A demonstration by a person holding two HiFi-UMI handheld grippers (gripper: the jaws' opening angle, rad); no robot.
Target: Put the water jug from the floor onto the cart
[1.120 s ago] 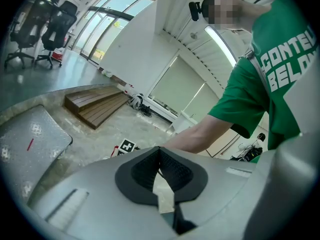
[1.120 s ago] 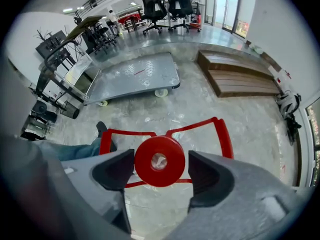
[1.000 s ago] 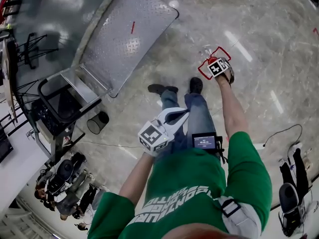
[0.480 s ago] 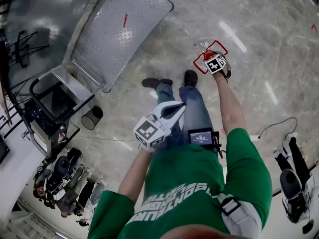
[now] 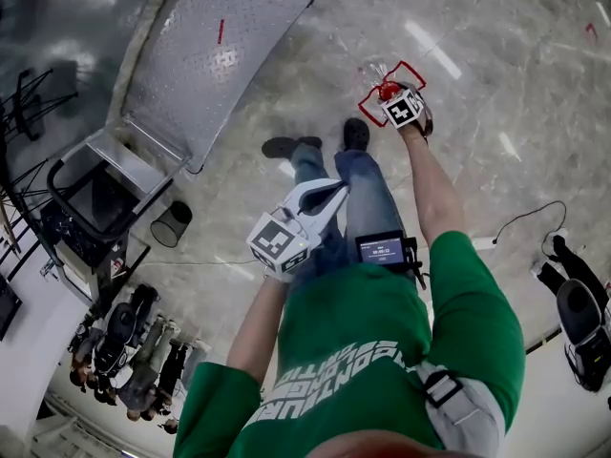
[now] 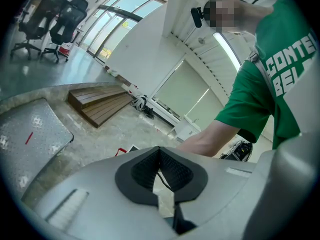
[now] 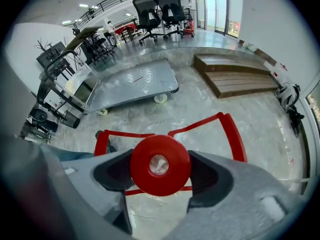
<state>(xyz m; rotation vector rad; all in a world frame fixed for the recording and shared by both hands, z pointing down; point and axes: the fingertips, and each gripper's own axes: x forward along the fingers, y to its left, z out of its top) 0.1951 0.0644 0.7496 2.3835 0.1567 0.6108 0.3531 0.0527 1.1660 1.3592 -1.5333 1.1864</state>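
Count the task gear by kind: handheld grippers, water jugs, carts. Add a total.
Grey handheld two-jaw grippers: 2 (left gripper, shut and empty; right gripper, shut on the jug's cap)
Clear water jug with red cap and handle: 1
Flat metal diamond-plate cart: 1
Total: 4

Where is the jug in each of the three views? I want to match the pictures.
Head view: jug, upper right of centre.
Left gripper view: a small red piece left of centre, probably its handle.
Right gripper view: red cap at lower centre, between the jaws.
Shared landmark: the cart, at upper left, left edge and upper centre respectively.
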